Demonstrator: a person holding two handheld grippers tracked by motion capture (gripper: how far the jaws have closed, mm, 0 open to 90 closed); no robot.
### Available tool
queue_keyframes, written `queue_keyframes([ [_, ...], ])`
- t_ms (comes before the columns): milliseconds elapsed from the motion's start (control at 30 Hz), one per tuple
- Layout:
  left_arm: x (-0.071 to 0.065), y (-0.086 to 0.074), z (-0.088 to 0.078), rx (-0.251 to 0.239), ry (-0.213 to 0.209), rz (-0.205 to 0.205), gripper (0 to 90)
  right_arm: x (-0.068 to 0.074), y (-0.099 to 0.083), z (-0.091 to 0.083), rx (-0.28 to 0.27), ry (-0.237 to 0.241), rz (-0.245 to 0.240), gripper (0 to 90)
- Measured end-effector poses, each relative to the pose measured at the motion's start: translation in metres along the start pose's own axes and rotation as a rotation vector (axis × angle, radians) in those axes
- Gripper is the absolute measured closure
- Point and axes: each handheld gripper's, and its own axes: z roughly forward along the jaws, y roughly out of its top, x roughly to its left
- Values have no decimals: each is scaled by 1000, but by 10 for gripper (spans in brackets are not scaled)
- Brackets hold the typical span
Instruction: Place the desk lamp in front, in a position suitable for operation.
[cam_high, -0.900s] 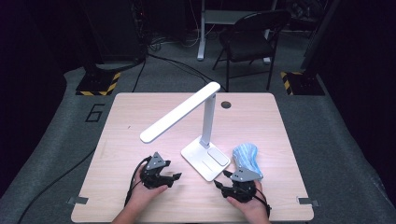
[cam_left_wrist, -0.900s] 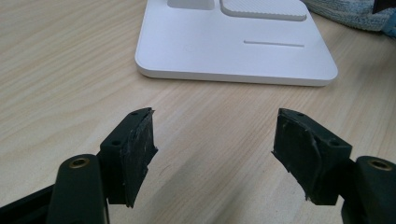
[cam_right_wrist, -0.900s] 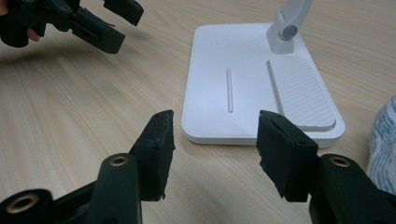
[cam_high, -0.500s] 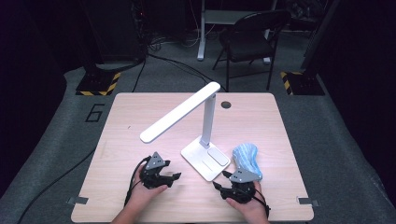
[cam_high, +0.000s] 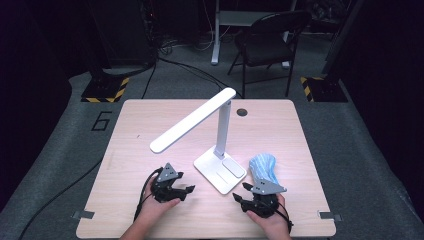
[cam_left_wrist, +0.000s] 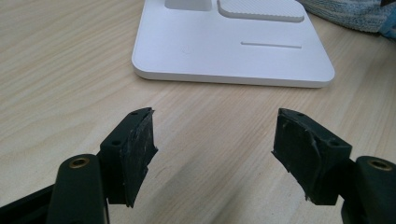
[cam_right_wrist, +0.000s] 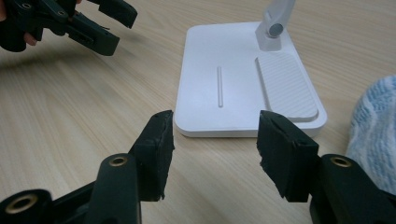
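Desk lamp between two open claws

Desk lamp (cam_high: 220, 150), white, stands near the middle of the wooden counter (cam_high: 150, 130) in the high view, its flat base toward the person and its long head reaching out to the left. A blue cloth (cam_high: 263, 167) lies bunched just right of the base. The left claw (cam_high: 186, 190) rests left of the base, the right claw (cam_high: 238, 192) right of it and beside the cloth, both low over the counter. A large "6" (cam_high: 101, 120) is marked on the grey floor left of the counter; a black chair (cam_high: 267, 37) stands beyond the far edge.

From the left gripper view, the left claw (cam_left_wrist: 215, 140) is spread open over bare wood, gripping nothing, with the lamp's base (cam_left_wrist: 233, 51) just ahead and the cloth (cam_left_wrist: 355, 14) at the upper right corner. No writing shows on the base.

From the right gripper view, the right claw (cam_right_wrist: 215, 140) is open and empty, facing the base's near edge (cam_right_wrist: 243, 84). The cloth (cam_right_wrist: 373, 135) sits at right; the left claw (cam_right_wrist: 112, 23) is at upper left.
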Motion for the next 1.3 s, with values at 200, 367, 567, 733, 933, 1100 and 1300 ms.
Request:
queue_keyframes([
  [200,3,0,0,10,9,16,289,-12,1,-12,-8,-66,27,454],
  [367,4,0,1,9,11,9,292,-26,-1,-21,-15,-116,64,428],
  [567,4,0,1,26,-3,6,295,-37,-2,-29,-37,-189,77,406],
  [733,2,0,2,16,2,1,295,-47,-8,-27,-12,-242,88,406],
  [933,2,0,2,32,-1,12,295,-56,-17,-13,86,-255,85,408],
  [1100,2,-1,2,33,6,19,297,-61,-21,-6,140,-247,96,515],
  [1300,2,0,1,28,4,10,297,-71,-22,-12,146,-305,120,578],
])
